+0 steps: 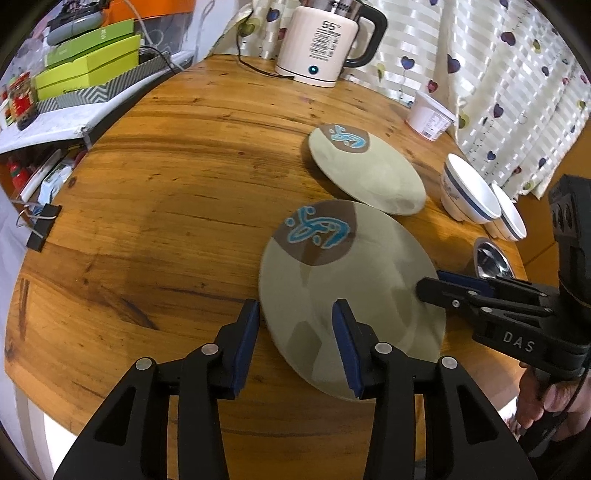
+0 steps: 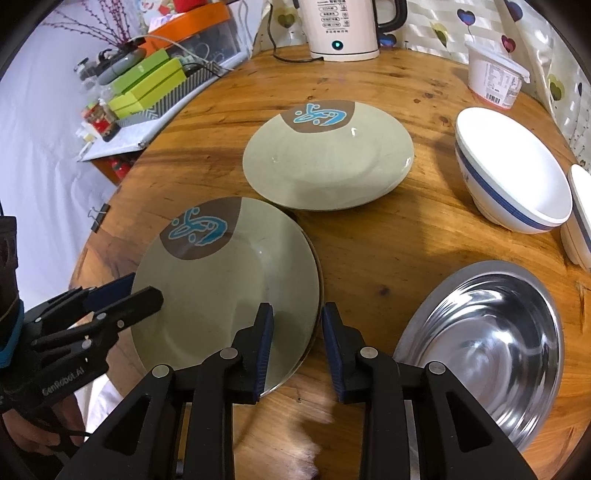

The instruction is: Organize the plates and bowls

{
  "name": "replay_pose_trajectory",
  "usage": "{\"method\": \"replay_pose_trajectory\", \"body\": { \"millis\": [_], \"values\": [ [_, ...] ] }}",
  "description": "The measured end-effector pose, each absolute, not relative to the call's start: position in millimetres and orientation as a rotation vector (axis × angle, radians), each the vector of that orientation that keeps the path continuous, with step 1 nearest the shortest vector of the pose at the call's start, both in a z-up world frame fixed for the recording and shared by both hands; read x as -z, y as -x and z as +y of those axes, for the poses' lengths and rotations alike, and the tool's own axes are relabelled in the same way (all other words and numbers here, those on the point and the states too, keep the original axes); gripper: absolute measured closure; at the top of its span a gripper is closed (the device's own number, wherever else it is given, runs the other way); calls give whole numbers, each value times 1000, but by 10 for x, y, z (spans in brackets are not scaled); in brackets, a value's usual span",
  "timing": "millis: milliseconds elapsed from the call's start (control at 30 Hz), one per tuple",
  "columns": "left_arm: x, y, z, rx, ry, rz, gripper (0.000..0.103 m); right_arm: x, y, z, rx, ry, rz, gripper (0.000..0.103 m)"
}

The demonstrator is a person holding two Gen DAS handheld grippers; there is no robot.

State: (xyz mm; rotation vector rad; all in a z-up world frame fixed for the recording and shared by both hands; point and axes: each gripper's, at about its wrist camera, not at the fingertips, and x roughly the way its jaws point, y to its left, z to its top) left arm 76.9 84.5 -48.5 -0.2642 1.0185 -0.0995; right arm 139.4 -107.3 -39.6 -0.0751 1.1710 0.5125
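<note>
Two green-grey plates with a brown patch and blue motif lie on the round wooden table. The near plate [image 1: 347,288] [image 2: 225,280] has my left gripper [image 1: 295,317] open astride its left rim and my right gripper [image 2: 297,325] open astride its right rim, one finger of each over the plate. The far plate [image 1: 365,168] [image 2: 328,158] lies just beyond it. Two white bowls with blue bands [image 1: 469,192] [image 2: 513,170] stand to the right. A steel bowl [image 2: 491,347] [image 1: 493,258] sits beside my right gripper.
A cream electric kettle [image 1: 321,40] [image 2: 343,26] with its cord stands at the table's back edge. A white plastic tub [image 1: 430,116] [image 2: 495,75] sits at the back right by the curtain. Green boxes [image 1: 88,70] lie on a shelf to the left. A binder clip [image 1: 40,229] grips the table's left edge.
</note>
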Motion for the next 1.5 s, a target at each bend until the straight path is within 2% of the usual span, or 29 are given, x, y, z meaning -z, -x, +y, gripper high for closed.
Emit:
{"method": "replay_pose_trajectory", "body": {
  "millis": [367, 900, 1500],
  "values": [
    [476, -762, 749, 95, 224, 1015, 52, 397, -1391, -1065, -519, 77, 1166, 71],
    [471, -725, 770, 83, 218, 1010, 51, 387, -1344, -999, -537, 80, 1165, 64],
    [403, -765, 965, 70, 250, 972, 51, 201, -1366, -1160, -528, 28, 1115, 64]
  ]
}}
